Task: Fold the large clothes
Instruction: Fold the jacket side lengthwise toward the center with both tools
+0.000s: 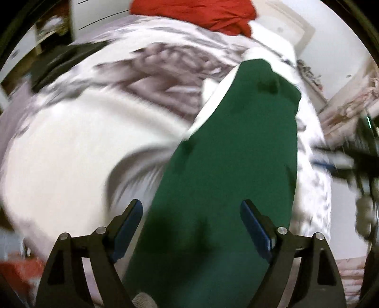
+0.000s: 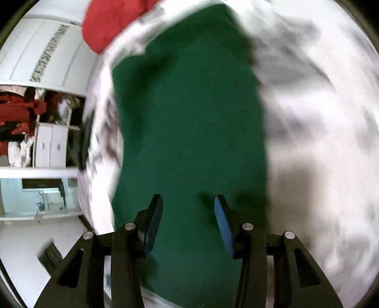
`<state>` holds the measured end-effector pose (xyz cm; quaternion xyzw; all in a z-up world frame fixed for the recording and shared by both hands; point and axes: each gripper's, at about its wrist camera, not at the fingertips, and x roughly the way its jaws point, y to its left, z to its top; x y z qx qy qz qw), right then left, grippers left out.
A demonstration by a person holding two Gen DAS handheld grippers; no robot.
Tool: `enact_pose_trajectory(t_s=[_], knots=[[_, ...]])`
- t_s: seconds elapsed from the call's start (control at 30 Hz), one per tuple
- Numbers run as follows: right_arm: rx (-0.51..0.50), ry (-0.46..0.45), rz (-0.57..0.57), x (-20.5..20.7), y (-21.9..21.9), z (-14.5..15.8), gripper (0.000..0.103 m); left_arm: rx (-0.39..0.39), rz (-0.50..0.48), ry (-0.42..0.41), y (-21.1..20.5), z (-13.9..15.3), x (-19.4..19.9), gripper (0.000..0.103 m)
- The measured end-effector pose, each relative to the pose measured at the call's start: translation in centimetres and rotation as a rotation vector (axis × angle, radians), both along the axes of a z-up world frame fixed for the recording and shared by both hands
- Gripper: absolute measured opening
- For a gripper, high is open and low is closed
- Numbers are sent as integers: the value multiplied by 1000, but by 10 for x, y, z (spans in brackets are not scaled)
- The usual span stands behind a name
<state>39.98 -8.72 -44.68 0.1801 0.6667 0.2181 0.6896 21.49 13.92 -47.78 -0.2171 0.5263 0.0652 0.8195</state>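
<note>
A dark green garment (image 1: 227, 151) lies flat in a long folded strip on a bed with a white and grey patterned cover (image 1: 71, 147). My left gripper (image 1: 191, 208) is open above the near end of the green garment, with nothing between its fingers. In the right wrist view the same green garment (image 2: 189, 118) fills the middle, and my right gripper (image 2: 188, 203) is open and empty just above it. Both views are blurred by motion.
A red garment (image 1: 201, 14) lies bunched at the far end of the bed, also in the right wrist view (image 2: 109, 21). A dark item (image 1: 59, 64) sits at the bed's left. White wardrobes and open shelves (image 2: 47, 132) stand beyond the bed's edge.
</note>
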Motion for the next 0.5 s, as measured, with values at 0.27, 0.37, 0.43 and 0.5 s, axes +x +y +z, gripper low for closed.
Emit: enact_pose_trajectory(t_s=[0.27,0.37,0.43,0.5], knots=[[-181,-38,113,198,161,-59,11,-42,-118,113,22,-65,108,84],[-273,54,224,170,198,-122,10,-159,-101,168,37,-97,111,90],[-282,77,235,170,194,-136,9,-252,-75,184,48,-108,107,91],[-188,96,178,167,172,-118,12,-330,-56,192,57,-109,102,91]])
